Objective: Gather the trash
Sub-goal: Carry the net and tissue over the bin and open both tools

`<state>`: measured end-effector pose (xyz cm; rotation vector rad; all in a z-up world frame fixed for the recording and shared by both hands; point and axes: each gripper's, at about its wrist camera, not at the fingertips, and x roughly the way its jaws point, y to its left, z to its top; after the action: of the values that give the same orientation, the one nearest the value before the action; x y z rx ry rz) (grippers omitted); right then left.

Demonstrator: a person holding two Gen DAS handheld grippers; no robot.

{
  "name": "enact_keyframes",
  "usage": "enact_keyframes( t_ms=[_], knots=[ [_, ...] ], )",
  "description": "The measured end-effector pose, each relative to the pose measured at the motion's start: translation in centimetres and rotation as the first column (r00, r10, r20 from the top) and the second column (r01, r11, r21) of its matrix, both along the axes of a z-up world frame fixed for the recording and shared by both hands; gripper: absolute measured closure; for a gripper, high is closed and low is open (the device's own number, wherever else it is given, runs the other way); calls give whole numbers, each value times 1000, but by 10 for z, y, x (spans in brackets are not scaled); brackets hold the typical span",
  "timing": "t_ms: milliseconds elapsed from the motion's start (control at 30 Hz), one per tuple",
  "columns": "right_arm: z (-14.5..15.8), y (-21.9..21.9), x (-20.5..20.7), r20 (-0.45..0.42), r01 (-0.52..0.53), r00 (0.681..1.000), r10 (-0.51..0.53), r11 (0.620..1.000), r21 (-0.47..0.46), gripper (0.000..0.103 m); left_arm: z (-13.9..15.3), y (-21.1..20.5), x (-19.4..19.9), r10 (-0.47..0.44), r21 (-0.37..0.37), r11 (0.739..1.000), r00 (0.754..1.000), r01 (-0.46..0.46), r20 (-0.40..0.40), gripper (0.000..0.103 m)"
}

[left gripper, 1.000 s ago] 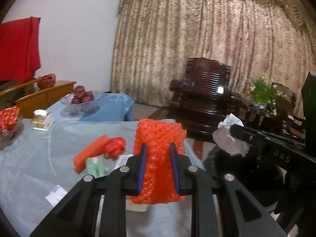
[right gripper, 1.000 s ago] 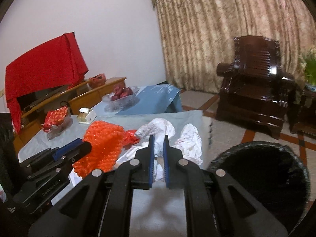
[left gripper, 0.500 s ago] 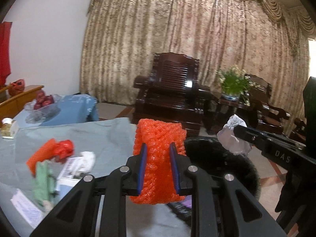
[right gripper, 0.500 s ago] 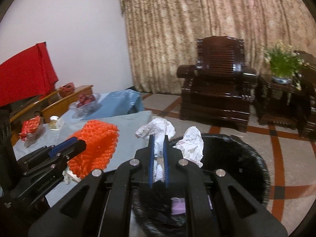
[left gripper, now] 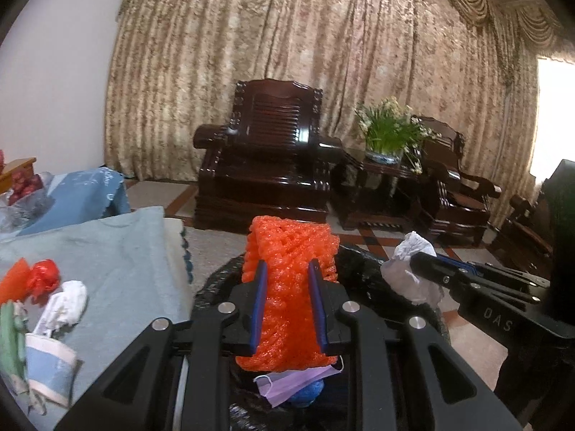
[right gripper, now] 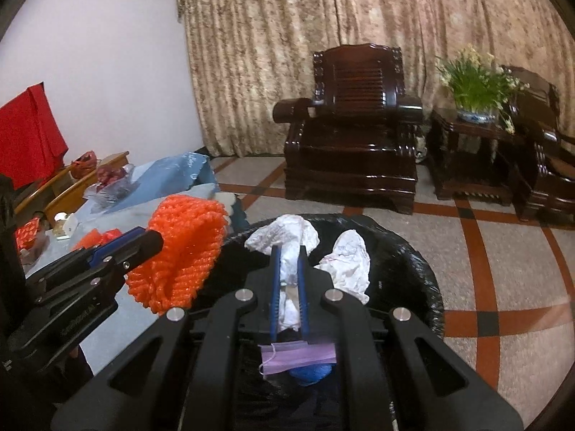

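Curtained sitting room, patterned floor. Black-lined trash bin (right gripper: 413, 251) stands off the table's corner. Left gripper (left gripper: 285, 287) clamps orange foam netting (left gripper: 291, 273), right gripper (right gripper: 289, 280) clamps crumpled tissue (right gripper: 284, 237); both loads hang directly above the bin mouth.

A: What's behind?
B: Patterned beige curtains (left gripper: 323, 72) with swags across the far wall, a white wall (right gripper: 107, 54) to the left.
A: Furniture?
B: A dark carved wooden armchair (right gripper: 354, 122), beside it a side table (right gripper: 474, 154) bearing a potted plant (right gripper: 474, 82).
A: Floor?
B: Speckled tile with red bands (right gripper: 474, 237); bright window light (left gripper: 555, 115) at right.
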<state>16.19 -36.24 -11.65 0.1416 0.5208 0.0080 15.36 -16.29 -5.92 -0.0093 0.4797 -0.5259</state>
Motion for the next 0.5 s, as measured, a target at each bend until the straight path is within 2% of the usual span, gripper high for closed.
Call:
enact_keyframes(
  t_ms=[133, 200, 233, 300, 367, 400, 433, 500],
  knots=[
    [-9, -8, 1, -22, 18, 1000, -18, 1000, -11, 89, -3, -10, 5, -22, -6, 1000, 1000, 22, -19, 64],
    [-13, -10, 1, -32, 28, 999, -29, 1000, -13, 83, -3, -8, 5, -29, -11, 1000, 999, 29, -24, 54],
    [-16, -12, 1, -35, 39, 999, -39, 999, -12, 76, -2, -7, 4, -30, -12, 1000, 999, 29, -23, 51],
    [-19, -14, -1, -39, 56, 998, -56, 998, -13, 61, -2, -2, 4, -26, -15, 1000, 999, 25, -25, 36],
    [-21, -15, -4, -38, 84, 996, -84, 996, -17, 28, -1, 4, 5, -12, -18, 1000, 1000, 12, -26, 30],
    [-21, -15, -6, -34, 100, 994, -100, 995, -17, 22, -1, 7, 5, -6, -19, 1000, 1000, 6, -29, 24],
    [-21, -14, -8, -27, 114, 993, -114, 993, -19, 14, -1, 9, 6, -2, -21, 1000, 1000, 1, -30, 23],
    [-20, -15, -8, -19, 120, 993, -120, 993, -18, 13, 1, 19, 5, 17, -21, 1000, 999, -17, -30, 21]
  ],
)
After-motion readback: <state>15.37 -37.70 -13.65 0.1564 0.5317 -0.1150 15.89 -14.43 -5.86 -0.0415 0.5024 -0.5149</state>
